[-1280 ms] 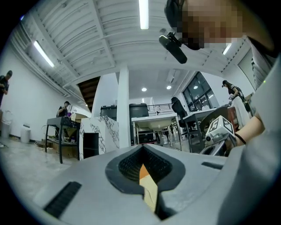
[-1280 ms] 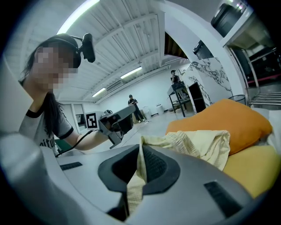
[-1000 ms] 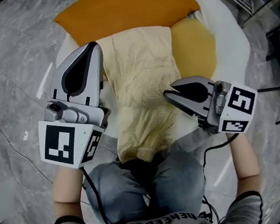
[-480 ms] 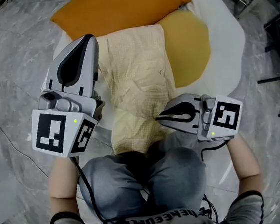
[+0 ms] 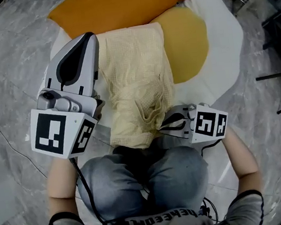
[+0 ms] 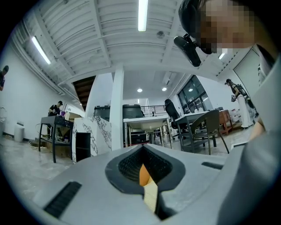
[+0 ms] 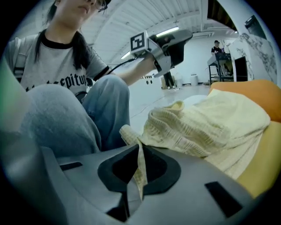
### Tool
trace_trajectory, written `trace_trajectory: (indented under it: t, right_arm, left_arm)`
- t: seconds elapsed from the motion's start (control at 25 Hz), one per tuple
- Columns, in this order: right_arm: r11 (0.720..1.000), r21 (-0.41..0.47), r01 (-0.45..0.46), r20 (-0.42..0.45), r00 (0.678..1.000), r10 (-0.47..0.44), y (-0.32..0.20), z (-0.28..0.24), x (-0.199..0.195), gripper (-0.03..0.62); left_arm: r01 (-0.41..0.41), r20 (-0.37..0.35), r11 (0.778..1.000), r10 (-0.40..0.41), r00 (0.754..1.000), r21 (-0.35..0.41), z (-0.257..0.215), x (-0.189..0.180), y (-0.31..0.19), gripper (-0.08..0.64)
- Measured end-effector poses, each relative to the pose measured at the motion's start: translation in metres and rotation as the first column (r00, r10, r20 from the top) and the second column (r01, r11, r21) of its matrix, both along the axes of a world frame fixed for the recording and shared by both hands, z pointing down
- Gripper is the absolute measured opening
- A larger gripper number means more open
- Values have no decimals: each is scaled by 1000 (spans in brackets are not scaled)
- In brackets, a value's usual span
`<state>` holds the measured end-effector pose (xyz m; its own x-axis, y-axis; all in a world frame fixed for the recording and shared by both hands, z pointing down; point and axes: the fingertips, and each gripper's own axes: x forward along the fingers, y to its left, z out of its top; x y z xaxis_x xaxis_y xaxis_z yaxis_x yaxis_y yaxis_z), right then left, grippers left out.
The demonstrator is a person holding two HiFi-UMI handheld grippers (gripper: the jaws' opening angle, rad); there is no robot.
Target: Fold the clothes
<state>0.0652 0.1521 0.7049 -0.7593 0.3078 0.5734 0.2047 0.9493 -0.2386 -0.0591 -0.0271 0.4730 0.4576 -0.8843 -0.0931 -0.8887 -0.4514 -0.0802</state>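
on the white mat [image 5: 224, 49] ahead of the person's knees [image 5: 143, 180], the pale yellow garment [image 5: 137, 79] lies lengthwise; left tool [image 5: 90, 38] closed on its left edge, right tool [image 5: 163, 124] closed on its bunched near corner.

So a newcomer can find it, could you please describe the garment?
On the white mat before the seated person lie three cloths. The garment is the pale yellow checked one in the middle, unlike the plain orange cloth and mustard cloth.

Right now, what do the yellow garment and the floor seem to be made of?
Yellow garment: thin woven cloth, matte, maybe cotton; fine checked weave, soft creases.
Floor: polished grey stone or marble-look tile; pale veins, glossy reflections.
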Motion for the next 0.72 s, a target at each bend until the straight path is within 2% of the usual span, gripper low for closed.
trace_trajectory:
  t: [0.12, 0.2, 0.32, 0.44, 0.72]
  right_arm:
    - [1000, -15, 9, -46, 999, -10, 5, 18, 4, 15]
    - [998, -65, 1, -54, 999, -5, 8, 24, 5, 15]
    - [987, -159, -20, -22, 1000, 17, 8, 13, 9, 63]
    - [979, -200, -28, 13, 999, 31, 1, -7, 16, 91]
    - [987, -157, -20, 46, 999, 27, -16, -42, 23, 91]
  left_arm:
    - [0, 3, 1000, 0, 1000, 9, -3, 1, 3, 3]
    - [0, 4, 1000, 0, 1000, 13, -3, 1, 4, 3]
    - [-3, 6, 1000, 3, 1000, 15, -6, 2, 6, 3]
    - [-7, 5, 1000, 7, 1000, 20, -7, 3, 8, 3]
    - [-25, 6, 999, 25, 1000, 31, -10, 8, 11, 3]
